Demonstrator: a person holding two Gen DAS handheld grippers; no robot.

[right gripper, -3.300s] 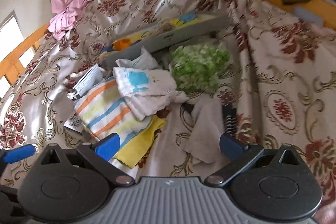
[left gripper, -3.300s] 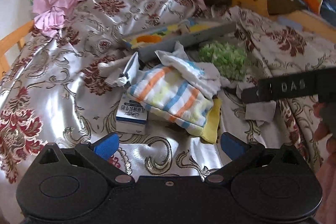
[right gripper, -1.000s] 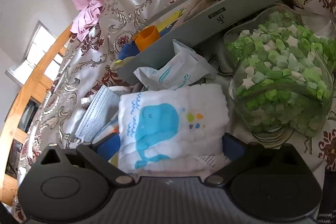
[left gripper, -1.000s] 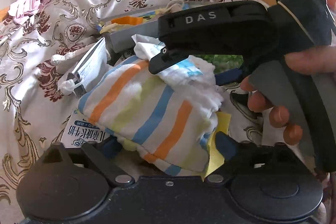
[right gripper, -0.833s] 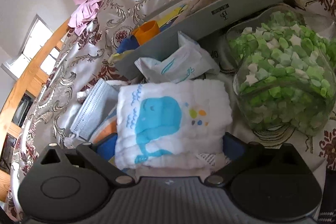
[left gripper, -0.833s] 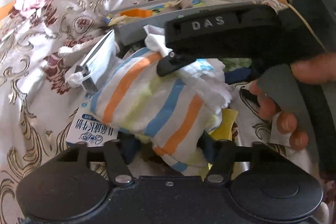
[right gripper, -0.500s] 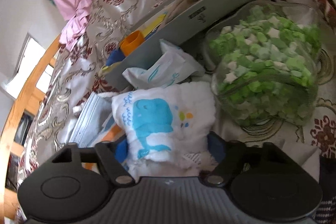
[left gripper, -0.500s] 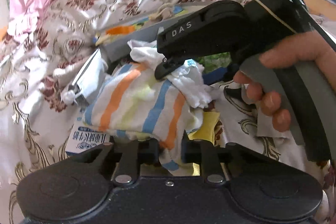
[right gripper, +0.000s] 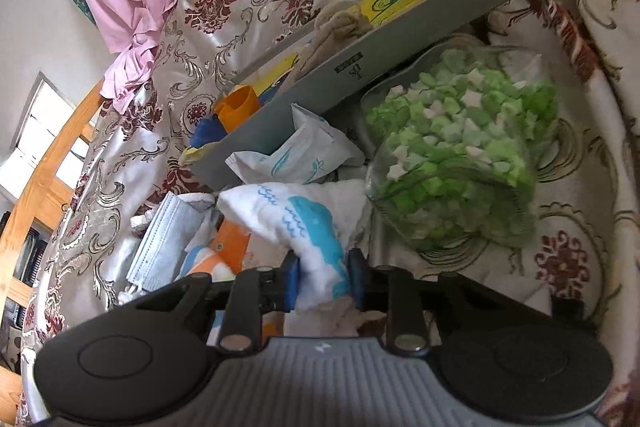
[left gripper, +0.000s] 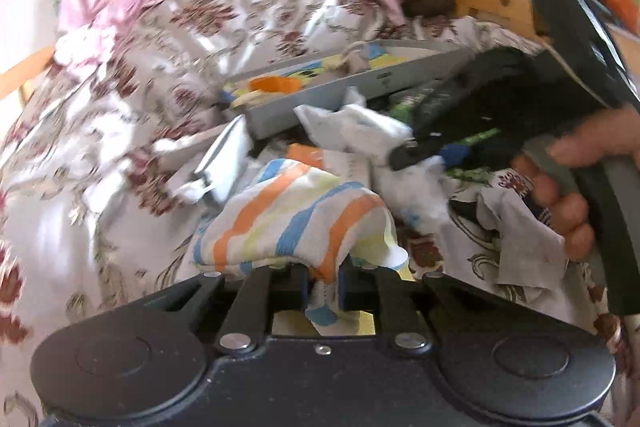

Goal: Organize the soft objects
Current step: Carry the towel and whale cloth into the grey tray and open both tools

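Beside the grey tray [right gripper: 360, 67], my left gripper [left gripper: 323, 281] pinches the striped towel [left gripper: 296, 215], my right gripper [right gripper: 323, 277] closing on the whale cloth [right gripper: 300, 215]; both are light, limp, best gripped at bunched folds.

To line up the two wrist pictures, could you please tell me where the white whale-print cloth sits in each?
Left wrist view: the white whale-print cloth is right of centre, a blurred white bunch under the right claw.
Right wrist view: it is low at centre, pinched between the blue pads.
Shared landmark: the grey box just behind it.
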